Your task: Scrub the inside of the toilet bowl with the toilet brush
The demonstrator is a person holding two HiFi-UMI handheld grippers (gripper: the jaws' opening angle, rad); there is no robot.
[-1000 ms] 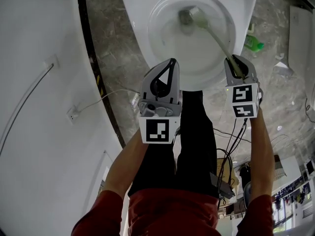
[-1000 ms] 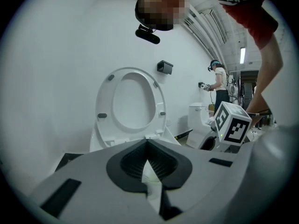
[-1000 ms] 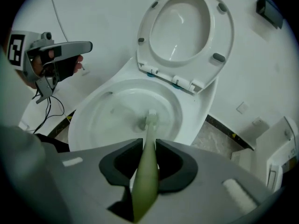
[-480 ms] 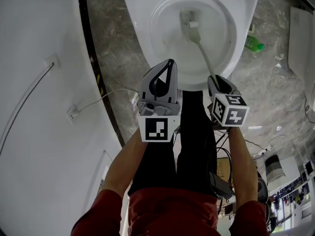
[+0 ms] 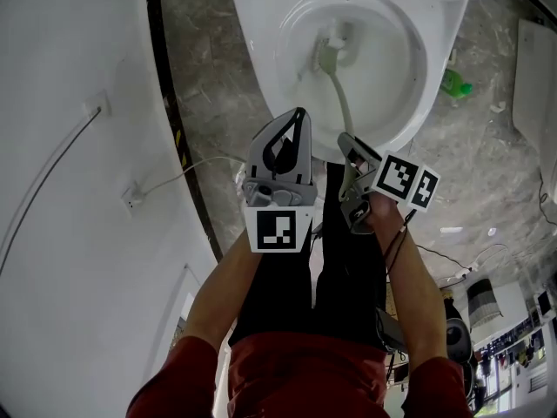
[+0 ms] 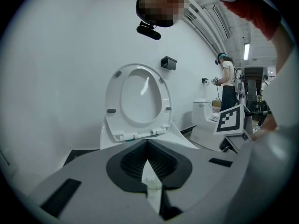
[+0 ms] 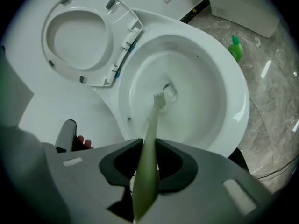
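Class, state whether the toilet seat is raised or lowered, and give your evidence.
Raised. The toilet seat stands tilted back, leaving the bowl rim bare.

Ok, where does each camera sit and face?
Head view: on the head, steeply down at the white ceramic toilet bowl; forearms, legs, left gripper and right gripper show.
Left gripper view: riding it, facing the raised white plastic toilet seat; shut jaws show.
Right gripper view: riding it, down the pale green toilet brush its jaws clamp.
Head and right gripper views share: brush in bowl.
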